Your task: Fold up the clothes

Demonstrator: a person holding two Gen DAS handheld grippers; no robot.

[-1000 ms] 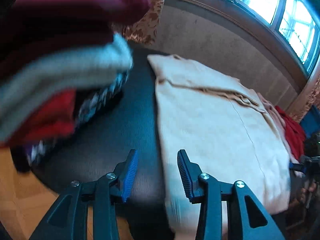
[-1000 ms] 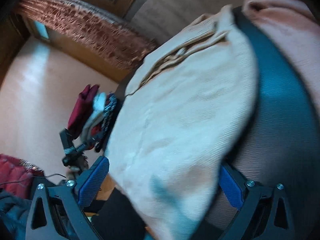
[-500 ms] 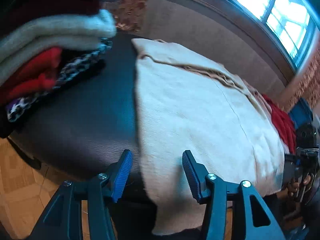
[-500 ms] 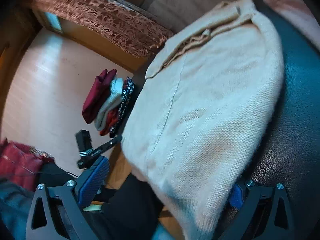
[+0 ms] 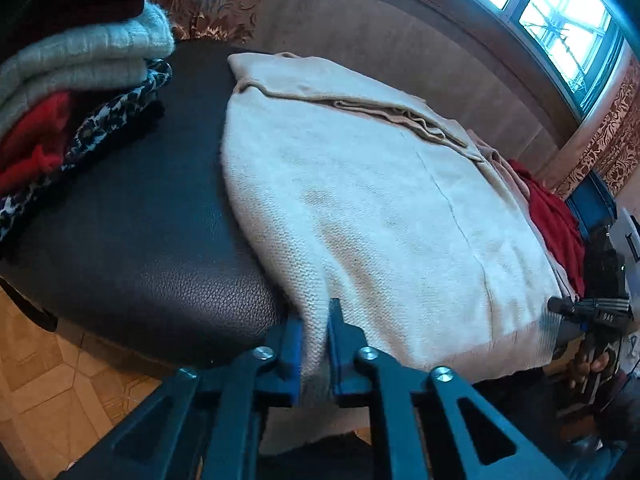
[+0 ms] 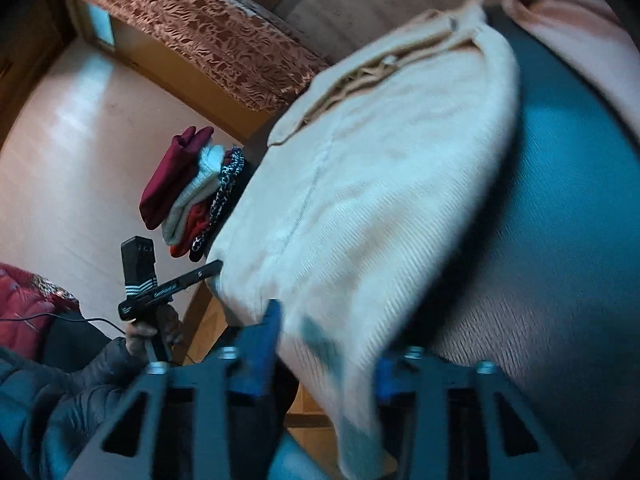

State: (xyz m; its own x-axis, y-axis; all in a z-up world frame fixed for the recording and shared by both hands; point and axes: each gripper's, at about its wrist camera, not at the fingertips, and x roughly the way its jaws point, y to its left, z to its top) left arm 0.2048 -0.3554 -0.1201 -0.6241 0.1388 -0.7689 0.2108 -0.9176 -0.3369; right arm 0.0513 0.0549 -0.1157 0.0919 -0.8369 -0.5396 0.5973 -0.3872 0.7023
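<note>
Cream knit sweater lies spread on a black leather seat, and you pinch its near hem with both grippers.

Your left gripper is clenched on the sweater's near left corner, where the hem hangs over the seat's front edge. Your right gripper has the near right corner between its blue pads, jaws partly closed around the fabric; motion blur hides whether they grip it firmly. A stack of folded clothes, maroon, pale grey, red and leopard print, sits at the far left of the seat. A red garment lies just beyond the sweater's right edge.
</note>
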